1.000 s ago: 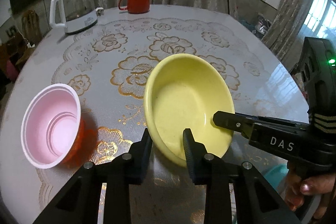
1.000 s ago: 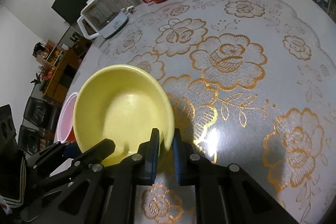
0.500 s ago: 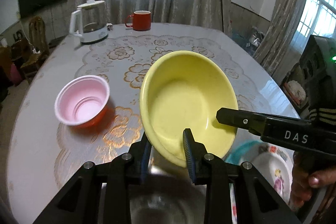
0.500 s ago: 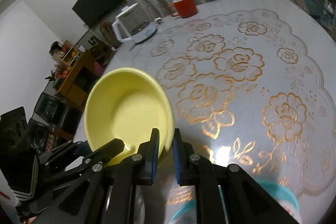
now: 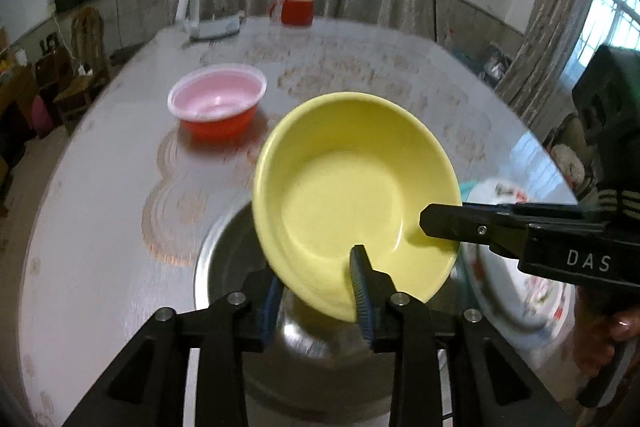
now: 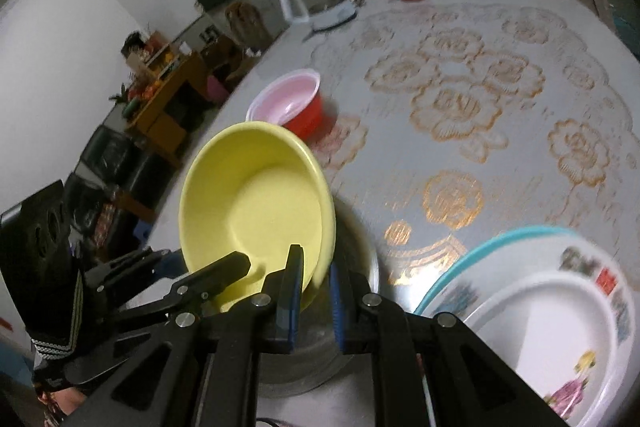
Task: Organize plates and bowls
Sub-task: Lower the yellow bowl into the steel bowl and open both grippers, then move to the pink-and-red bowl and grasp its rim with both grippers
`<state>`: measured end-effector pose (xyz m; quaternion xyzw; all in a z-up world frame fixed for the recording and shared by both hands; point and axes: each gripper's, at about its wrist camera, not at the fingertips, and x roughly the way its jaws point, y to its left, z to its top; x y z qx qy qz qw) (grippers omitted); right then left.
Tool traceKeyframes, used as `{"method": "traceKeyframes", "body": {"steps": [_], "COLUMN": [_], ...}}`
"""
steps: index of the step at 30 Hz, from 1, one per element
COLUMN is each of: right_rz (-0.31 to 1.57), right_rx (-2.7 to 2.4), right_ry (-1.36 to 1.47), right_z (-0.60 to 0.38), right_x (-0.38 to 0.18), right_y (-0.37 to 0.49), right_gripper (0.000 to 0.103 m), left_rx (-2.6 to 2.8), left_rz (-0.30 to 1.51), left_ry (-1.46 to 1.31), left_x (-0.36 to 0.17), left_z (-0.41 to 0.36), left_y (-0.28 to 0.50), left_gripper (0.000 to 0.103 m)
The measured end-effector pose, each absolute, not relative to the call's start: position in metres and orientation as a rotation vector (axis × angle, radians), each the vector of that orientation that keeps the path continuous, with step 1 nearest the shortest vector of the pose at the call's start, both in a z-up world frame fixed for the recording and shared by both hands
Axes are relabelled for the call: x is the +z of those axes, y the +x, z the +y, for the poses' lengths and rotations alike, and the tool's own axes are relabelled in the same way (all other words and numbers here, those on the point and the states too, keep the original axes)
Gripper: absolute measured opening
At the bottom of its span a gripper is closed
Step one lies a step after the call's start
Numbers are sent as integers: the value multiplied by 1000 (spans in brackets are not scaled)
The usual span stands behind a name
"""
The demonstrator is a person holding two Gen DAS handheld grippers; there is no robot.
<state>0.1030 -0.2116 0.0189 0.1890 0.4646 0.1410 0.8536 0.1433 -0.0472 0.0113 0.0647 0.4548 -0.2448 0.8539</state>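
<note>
holding yellow bowl [image 5: 352,187] aloft, rim clamped by left gripper [image 5: 318,291] and right gripper [image 6: 314,291]; now lifted off the tablecloth, above steel bowl [image 5: 232,267], beside the floral plates [image 6: 560,307]; likely nesting next.

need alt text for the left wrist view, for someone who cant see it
Both grippers, left and right, pinch the rim of a tilted yellow bowl held above a metal bowl. Behind it on the round table sit a red bowl, a kettle and a red mug.
</note>
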Motion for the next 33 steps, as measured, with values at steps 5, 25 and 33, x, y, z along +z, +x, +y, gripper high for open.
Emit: {"method": "traceKeyframes", "body": {"steps": [5, 25, 33], "right_rz": [1072, 1129, 1080], "right_rx": [288, 233, 237], "right_ry": [344, 145, 175], "right_z": [-193, -176, -188], "right_x": [-3, -3, 13], "right_y": [107, 115, 118], "right_gripper": [12, 26, 28], "left_rx": [-499, -543, -433], "left_rz": [1025, 1011, 952], "left_ry": [170, 55, -110], "left_x": [-12, 19, 30], "left_z": [-46, -17, 22], "left_y": [141, 136, 158], "left_gripper": [44, 91, 91]}}
